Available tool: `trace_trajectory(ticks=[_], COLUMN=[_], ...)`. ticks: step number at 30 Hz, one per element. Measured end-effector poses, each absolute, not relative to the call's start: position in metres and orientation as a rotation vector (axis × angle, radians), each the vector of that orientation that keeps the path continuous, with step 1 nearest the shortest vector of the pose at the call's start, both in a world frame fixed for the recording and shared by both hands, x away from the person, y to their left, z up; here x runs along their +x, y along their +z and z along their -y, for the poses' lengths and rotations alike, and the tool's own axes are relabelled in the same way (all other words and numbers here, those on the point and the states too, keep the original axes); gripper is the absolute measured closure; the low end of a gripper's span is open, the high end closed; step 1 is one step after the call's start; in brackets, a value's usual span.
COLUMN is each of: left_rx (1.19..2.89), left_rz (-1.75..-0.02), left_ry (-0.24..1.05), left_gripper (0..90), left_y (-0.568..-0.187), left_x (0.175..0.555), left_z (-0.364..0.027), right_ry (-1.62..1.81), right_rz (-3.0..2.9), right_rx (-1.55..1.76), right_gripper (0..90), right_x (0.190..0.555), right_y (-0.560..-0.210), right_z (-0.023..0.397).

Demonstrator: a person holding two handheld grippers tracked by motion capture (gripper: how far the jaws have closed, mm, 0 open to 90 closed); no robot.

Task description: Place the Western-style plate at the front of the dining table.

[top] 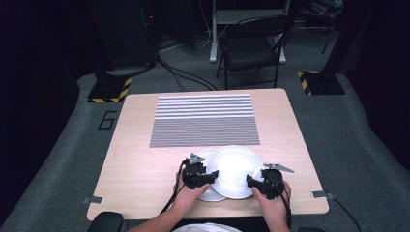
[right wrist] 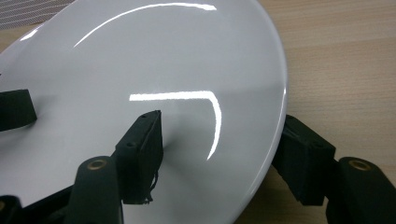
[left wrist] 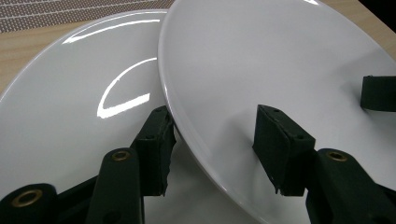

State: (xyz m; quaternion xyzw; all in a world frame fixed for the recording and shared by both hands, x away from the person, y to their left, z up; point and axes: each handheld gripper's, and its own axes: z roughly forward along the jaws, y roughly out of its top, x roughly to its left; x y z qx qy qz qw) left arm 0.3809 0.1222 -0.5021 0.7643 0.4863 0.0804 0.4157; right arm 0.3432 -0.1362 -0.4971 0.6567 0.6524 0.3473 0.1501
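Near the front edge of the wooden table [top: 145, 159], two white plates are seen. The top plate [top: 235, 170] lies partly over the bottom plate [top: 211, 195], which pokes out at the left and front. Nothing is in either plate; only shiny light streaks are seen on them.

The top plate is flanked by two grippers. The left gripper [top: 209, 175] is placed at its left rim. In the left gripper view, one jaw is over the top plate [left wrist: 280, 70] and the other is under its rim, above the bottom plate [left wrist: 70, 107]. The jaws are parted, and the upper pad is not pressed on the plate.

The right gripper [top: 251, 181] is placed at the right rim. In the right gripper view, the rim of the top plate [right wrist: 154, 60] is between the jaws, one over it and one below by the table. These jaws are loose too, with gaps seen.

Farther back, a striped mat [top: 204, 120] is laid flat on the table. Beyond the table, a dark chair [top: 251, 48] is seen on the grey floor [top: 348, 145].
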Motion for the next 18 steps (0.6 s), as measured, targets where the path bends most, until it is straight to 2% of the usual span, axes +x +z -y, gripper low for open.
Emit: trace_trajectory(ticks=[12, 18], left_rx=[1.918, 1.916], left_rz=[-1.217, -1.222], left_ry=[0.209, 0.220], left_gripper=[49.8, 50.0], left_y=[-0.501, -0.500], left_x=[0.380, 0.379], left_z=[-0.123, -0.122], right_ry=[0.951, 0.957], right_rz=[-1.850, -1.830], right_rx=[1.909, 1.919], right_gripper=[44.8, 44.9], right_x=[0.329, 0.327], right_y=[-0.493, -0.494], right_z=[0.135, 0.134])
